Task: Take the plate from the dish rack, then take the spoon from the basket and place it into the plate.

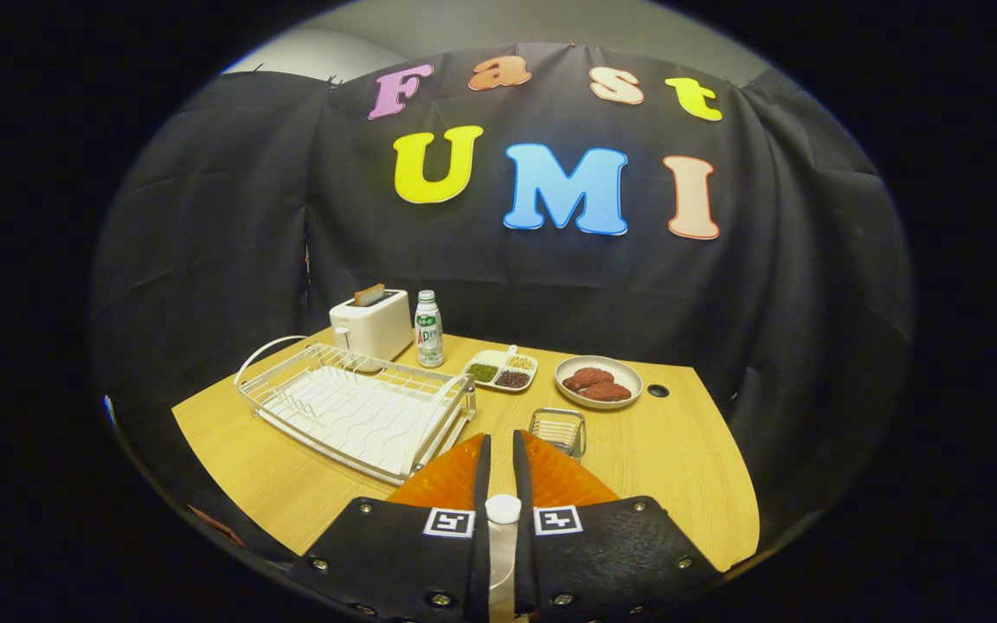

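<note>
1. Gripper view shows the fingers (498,454) nearly closed on a white handle (503,519), apparently the spoon's, standing between them.
2. An orange plate (550,480) lies on the wooden surface (680,467) directly beneath the fingers.
3. A white dish rack (356,407) sits just ahead and to the left, with no dishes in it.
4. A small wire basket (558,430) stands just beyond the plate.
5. Farther back are a toaster (373,324), a bottle (428,330), a divided tray (501,370) and a bowl of brown food (598,381).
</note>
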Motion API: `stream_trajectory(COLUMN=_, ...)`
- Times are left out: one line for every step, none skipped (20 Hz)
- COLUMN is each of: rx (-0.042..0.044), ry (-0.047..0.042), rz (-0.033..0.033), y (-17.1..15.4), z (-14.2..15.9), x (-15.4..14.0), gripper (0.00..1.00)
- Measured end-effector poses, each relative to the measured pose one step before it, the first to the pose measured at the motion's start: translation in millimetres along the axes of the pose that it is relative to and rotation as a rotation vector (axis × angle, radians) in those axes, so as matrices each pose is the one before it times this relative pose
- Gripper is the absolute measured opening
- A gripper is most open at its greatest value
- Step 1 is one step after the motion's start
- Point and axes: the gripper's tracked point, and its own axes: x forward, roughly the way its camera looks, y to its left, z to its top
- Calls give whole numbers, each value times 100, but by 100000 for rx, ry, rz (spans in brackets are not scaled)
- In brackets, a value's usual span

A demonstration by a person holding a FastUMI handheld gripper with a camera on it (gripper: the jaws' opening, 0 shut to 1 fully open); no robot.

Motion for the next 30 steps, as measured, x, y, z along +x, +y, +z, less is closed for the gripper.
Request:
stream_trajectory(rx=452, ry=1059, rz=1659, y=519, z=-252, x=177, gripper=11)
stream_trajectory(rx=304, ry=1105, rz=1725, y=462, z=-312, x=309, gripper=11)
stream_trajectory(rx=-510, ry=1240, rz=1463, y=425, z=-374, x=242, gripper=11)
stream_trajectory(rx=-842, ry=1323, rz=957, y=201, z=-309, x=36, gripper=11)
stream_trajectory(rx=-720, ry=1140, rz=996, y=365, z=-237, x=250, gripper=11)
stream_trajectory(rx=-287, ry=836, rz=1321, y=473, z=-293, x=286, gripper=11)
stream_trajectory(rx=-143, ry=799, rz=1317, y=479, z=-135, x=247, gripper=11)
stream_trajectory(rx=-205, ry=785, rz=1081, y=501, z=-151, x=253, gripper=11)
stream_trajectory(rx=-193, ry=621, rz=1117, y=427, z=-148, x=291, gripper=11)
stream_trajectory(rx=-109, ry=581, rz=1021, y=449, z=-146, x=364, gripper=11)
stream_trajectory(rx=-141, ry=672, rz=843, y=350, z=-172, x=318, gripper=11)
stream_trajectory(rx=-248, ry=704, rz=909, y=362, z=-234, x=293, gripper=11)
stream_trajectory(rx=-374, ry=625, rz=647, y=306, z=-165, x=330, gripper=11)
stream_trajectory(rx=-284, ry=662, rz=617, y=240, z=-226, x=311, gripper=11)
stream_trajectory(rx=-240, ry=711, rz=751, y=265, z=-123, x=297, gripper=11)
stream_trajectory(rx=-392, ry=438, rz=480, y=243, z=-165, x=297, gripper=11)
stream_trajectory(rx=-297, ry=340, rz=587, y=187, z=-18, x=300, gripper=11)
stream_trajectory(rx=-128, ry=477, rz=692, y=283, z=-146, x=338, gripper=11)
stream_trajectory(rx=60, ry=523, rz=981, y=272, z=-91, x=301, gripper=11)
stream_trajectory(rx=-55, ry=712, rz=1015, y=362, z=-233, x=193, gripper=11)
stream_trajectory(rx=-562, ry=854, rz=295, y=139, z=-168, x=261, gripper=11)
stream_trajectory(rx=-824, ry=679, rz=266, y=21, z=-271, x=365, gripper=11)
stream_trajectory(rx=-333, ry=125, rz=1201, y=225, z=-95, x=246, gripper=11)
stream_trajectory(rx=135, ry=172, rz=1329, y=304, z=-87, x=234, gripper=11)
stream_trajectory(rx=-248, ry=788, rz=510, y=56, z=-152, x=113, gripper=11)
stream_trajectory(rx=-351, ry=345, rz=-62, y=-213, z=-220, x=36, gripper=11)
stream_trajectory(rx=-37, ry=-196, rz=838, y=-22, z=100, x=163, gripper=11)
stream_trajectory(rx=-48, ry=-339, rz=965, y=253, z=145, x=55, gripper=12)
stream_trajectory(rx=-389, ry=-806, rz=-158, y=-136, z=156, x=106, gripper=14)
stream_trajectory(rx=-18, ry=-1808, rz=-805, y=-465, z=531, x=-487, gripper=17)
